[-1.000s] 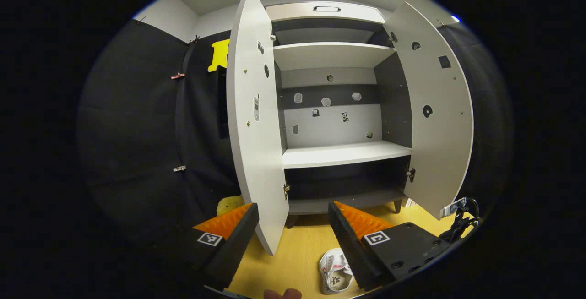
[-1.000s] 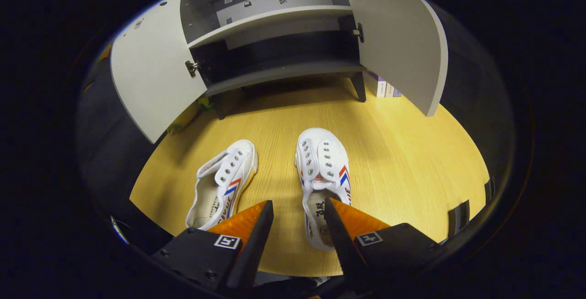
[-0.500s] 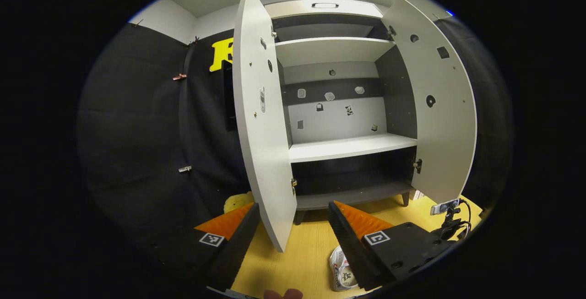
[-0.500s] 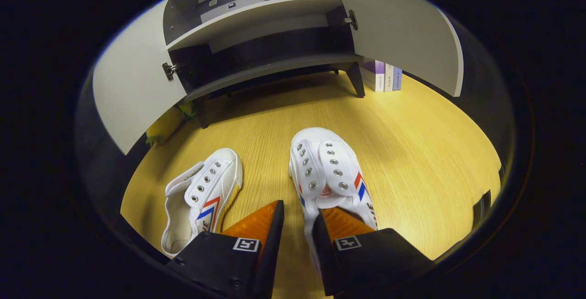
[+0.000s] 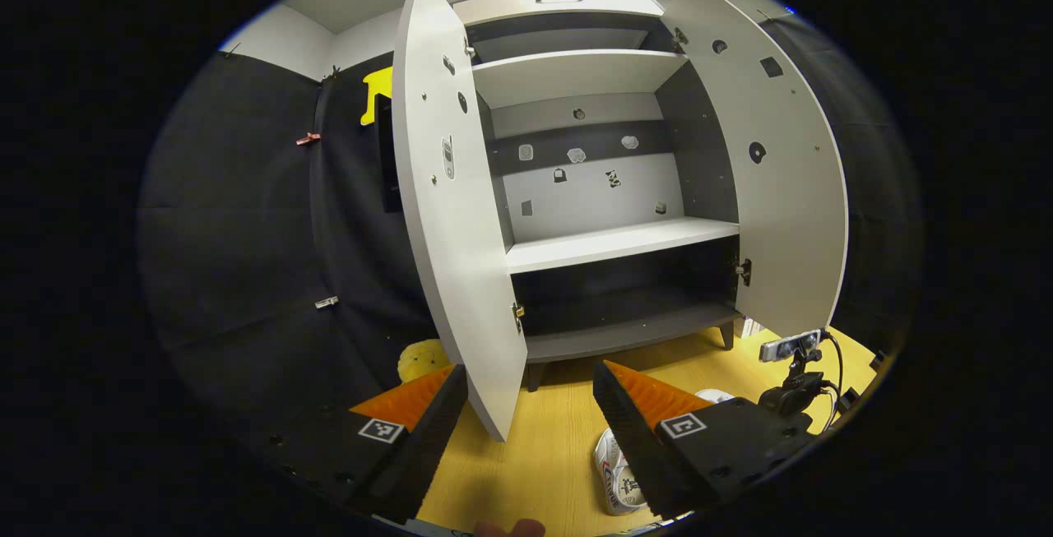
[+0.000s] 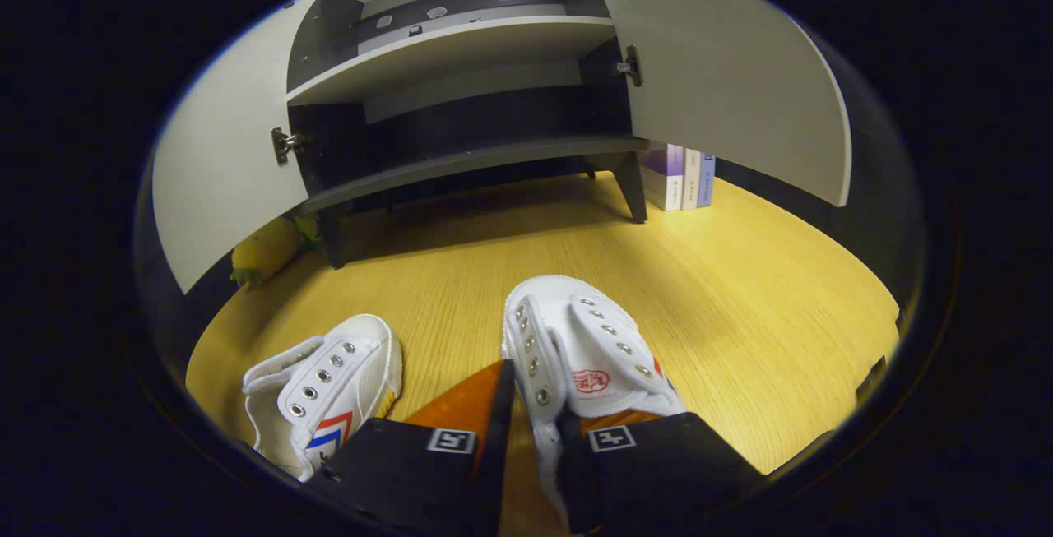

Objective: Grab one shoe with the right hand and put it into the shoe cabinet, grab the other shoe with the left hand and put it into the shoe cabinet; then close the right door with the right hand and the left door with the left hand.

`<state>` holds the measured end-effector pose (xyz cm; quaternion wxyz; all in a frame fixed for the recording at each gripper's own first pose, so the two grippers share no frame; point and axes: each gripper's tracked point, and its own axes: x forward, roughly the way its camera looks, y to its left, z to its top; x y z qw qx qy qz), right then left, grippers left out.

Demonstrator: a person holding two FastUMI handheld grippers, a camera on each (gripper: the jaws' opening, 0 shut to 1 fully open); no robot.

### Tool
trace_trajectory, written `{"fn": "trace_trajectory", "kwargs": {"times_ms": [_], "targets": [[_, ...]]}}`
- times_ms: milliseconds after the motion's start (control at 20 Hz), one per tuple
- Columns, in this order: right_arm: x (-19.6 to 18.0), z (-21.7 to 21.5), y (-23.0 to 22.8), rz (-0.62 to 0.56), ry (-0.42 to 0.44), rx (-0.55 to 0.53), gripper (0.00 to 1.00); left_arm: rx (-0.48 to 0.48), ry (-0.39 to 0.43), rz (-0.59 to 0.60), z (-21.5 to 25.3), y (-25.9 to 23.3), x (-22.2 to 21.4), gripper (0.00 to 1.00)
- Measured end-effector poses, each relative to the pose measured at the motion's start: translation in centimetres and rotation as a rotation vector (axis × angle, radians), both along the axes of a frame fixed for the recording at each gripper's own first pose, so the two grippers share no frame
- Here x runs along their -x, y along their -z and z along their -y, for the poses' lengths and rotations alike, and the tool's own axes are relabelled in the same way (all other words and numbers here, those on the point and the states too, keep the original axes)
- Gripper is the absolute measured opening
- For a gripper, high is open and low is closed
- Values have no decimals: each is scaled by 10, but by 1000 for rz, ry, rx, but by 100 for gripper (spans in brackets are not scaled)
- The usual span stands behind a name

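Observation:
Two white lace-less sneakers lie on the wooden floor [image 6: 740,298] in front of the open shoe cabinet [image 6: 461,155]. In the right gripper view my right gripper [image 6: 536,405] is shut on the left side wall of the right-hand shoe [image 6: 596,348], with one finger inside the shoe. The other shoe [image 6: 317,393] lies free to its left. In the left gripper view my left gripper [image 5: 531,372] is open and holds nothing. It hangs above the floor facing the cabinet's pale shelf [image 5: 617,241], with a shoe [image 5: 617,471] low beside its right finger.
Both cabinet doors stand wide open: the left door [image 5: 448,216] and the right door [image 5: 781,192]. A yellow plush toy [image 6: 263,249] lies by the cabinet's left leg. Several books [image 6: 683,179] stand by its right leg. Black cloth walls the booth.
My right gripper came down onto the right-hand shoe and its fingers closed on the shoe's side wall. The left gripper stayed open and only drifted a little.

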<state>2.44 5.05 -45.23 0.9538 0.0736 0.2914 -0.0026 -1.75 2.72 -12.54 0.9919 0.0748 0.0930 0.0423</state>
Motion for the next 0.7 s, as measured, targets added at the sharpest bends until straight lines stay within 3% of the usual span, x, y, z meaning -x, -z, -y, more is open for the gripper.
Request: {"fn": "trace_trajectory", "kwargs": {"times_ms": [50, 150, 450, 700], "targets": [[0, 0, -1, 0, -10, -2, 18, 2, -3, -1, -1, 0, 0, 96], [5, 0, -5, -16, -62, 5, 8, 10, -11, -2, -3, -1, -1, 96], [8, 5, -38, -19, -91, -9, 6, 21, -17, 7, -7, -4, -4, 96], [1, 8, -109, 10, -101, -20, 5, 57, -11, 18, -4, -9, -6, 96]]}}
